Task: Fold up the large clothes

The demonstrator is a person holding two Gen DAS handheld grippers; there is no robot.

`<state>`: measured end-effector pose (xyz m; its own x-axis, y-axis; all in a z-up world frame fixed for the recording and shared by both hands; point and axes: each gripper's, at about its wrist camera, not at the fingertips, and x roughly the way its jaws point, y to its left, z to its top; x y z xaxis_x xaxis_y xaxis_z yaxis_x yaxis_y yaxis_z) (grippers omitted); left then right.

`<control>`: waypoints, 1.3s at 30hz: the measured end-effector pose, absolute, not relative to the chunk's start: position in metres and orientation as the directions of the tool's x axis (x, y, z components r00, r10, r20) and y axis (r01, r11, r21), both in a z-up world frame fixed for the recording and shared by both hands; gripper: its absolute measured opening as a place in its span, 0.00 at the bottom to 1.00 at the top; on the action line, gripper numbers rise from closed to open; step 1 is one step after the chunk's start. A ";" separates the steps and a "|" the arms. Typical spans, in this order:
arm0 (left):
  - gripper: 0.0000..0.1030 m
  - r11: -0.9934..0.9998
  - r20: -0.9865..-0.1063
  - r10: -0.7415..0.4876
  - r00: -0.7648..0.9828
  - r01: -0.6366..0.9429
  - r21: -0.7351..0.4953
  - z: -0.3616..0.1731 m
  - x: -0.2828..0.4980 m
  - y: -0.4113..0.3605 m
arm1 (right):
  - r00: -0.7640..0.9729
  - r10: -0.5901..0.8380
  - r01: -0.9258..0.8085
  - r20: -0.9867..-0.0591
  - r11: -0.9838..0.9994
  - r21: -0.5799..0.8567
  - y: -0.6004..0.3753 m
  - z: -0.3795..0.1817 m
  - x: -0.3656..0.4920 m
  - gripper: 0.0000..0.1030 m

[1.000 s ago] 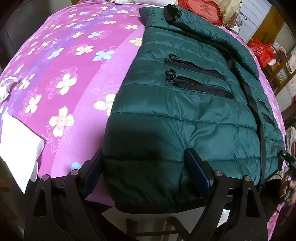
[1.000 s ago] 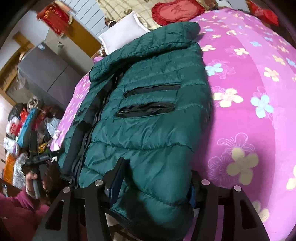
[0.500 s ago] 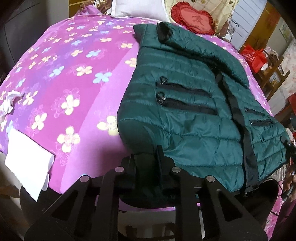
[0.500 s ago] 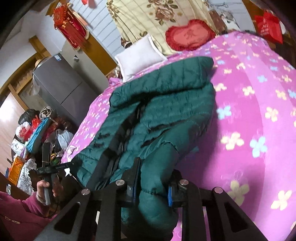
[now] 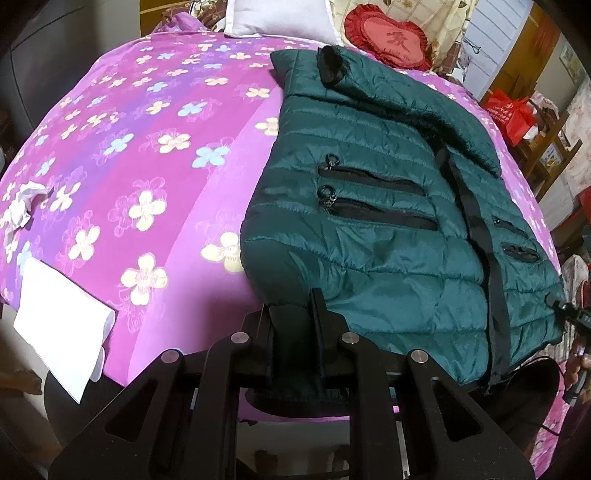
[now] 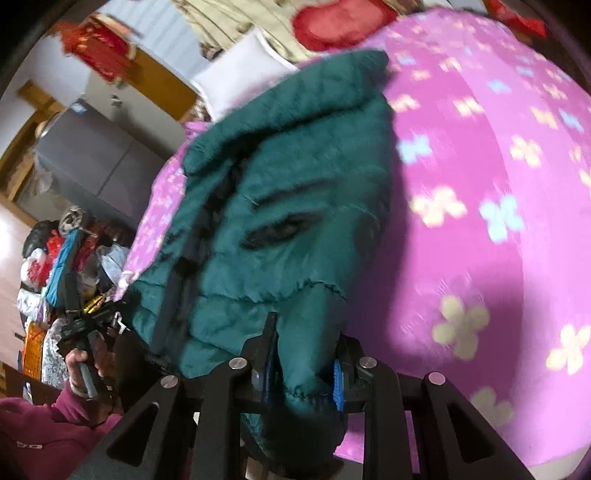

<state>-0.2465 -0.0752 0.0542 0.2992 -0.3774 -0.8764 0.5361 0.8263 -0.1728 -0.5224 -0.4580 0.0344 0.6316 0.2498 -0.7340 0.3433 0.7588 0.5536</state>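
A dark green quilted jacket with black zip pockets lies spread on a pink flowered bedspread. Its hem faces me at the bed's near edge. My left gripper is shut on the hem's left corner, the fabric bunched between its black fingers. In the right wrist view, which is blurred, my right gripper is shut on the other hem corner of the jacket, and that side is lifted off the bed.
A white cloth hangs over the bed's near left edge and a crumpled white tissue lies at far left. A white pillow and red heart cushion sit at the head. A person's hand holds the other gripper's handle.
Both grippers went from open around the hem to shut on it. The right gripper has since lifted its side of the jacket, and its view has gone blurry.
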 end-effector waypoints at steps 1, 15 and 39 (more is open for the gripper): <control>0.15 0.827 -0.878 -0.375 0.297 0.535 -0.173 0.053 -0.246 -0.075 | 0.620 0.254 0.351 -0.743 0.756 0.552 -0.458 0.031 -0.523 0.25; 0.59 0.832 -0.904 -0.362 0.227 0.515 -0.204 0.027 -0.246 -0.073 | 0.614 0.271 0.337 -0.741 0.759 0.557 -0.450 0.016 -0.521 0.32; 0.12 0.795 -0.683 -0.568 0.459 0.519 -0.313 0.148 -0.183 -0.087 | 0.862 0.079 0.245 -0.501 0.799 0.549 -0.489 0.147 -0.474 0.19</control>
<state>-0.1832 -0.0874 0.1483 0.4591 -0.5684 -0.6828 0.5191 0.7953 -0.3130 -0.4738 -0.4888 0.1475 0.8618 0.0792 -0.5010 0.2454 0.7993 0.5485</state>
